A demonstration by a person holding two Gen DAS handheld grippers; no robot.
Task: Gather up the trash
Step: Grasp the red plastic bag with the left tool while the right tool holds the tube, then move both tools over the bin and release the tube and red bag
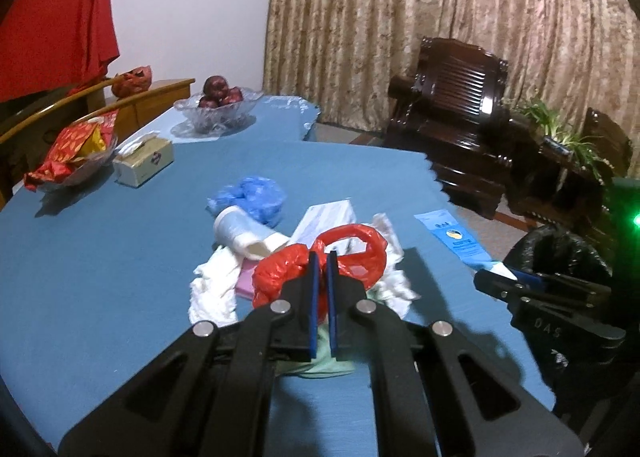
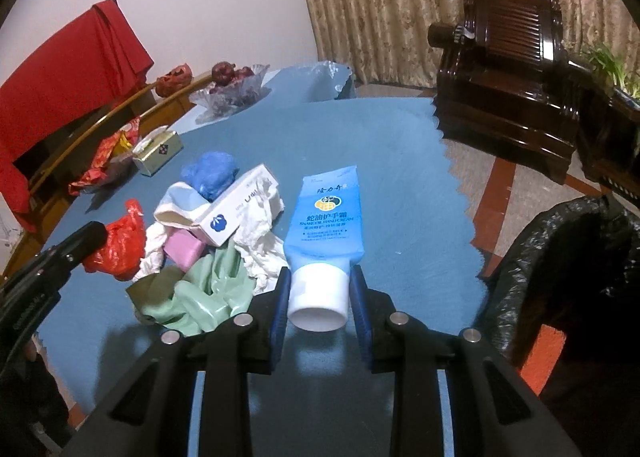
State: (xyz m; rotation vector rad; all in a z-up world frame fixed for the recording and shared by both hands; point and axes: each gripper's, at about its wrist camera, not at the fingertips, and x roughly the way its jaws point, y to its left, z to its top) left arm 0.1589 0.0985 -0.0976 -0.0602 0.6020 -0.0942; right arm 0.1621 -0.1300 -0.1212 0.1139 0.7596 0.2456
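Observation:
A trash pile lies on the blue table (image 1: 100, 257): a red plastic bag (image 1: 288, 269), white tissues (image 1: 212, 289), a blue bag (image 1: 252, 197), a white box (image 2: 236, 213), a pink piece (image 2: 182, 249) and a green bag (image 2: 200, 297). My left gripper (image 1: 322, 257) is shut on the red plastic bag, also seen in the right wrist view (image 2: 120, 245). My right gripper (image 2: 320, 277) is closed on the white cap of a blue hand cream tube (image 2: 326, 221), which also shows in the left wrist view (image 1: 460, 245).
A black-lined trash bin (image 2: 568, 269) stands off the table's right edge. At the back left are a tissue box (image 1: 144, 161), a snack bowl (image 1: 72, 157) and a glass fruit bowl (image 1: 218, 109). A dark wooden armchair (image 1: 452, 117) stands beyond the table.

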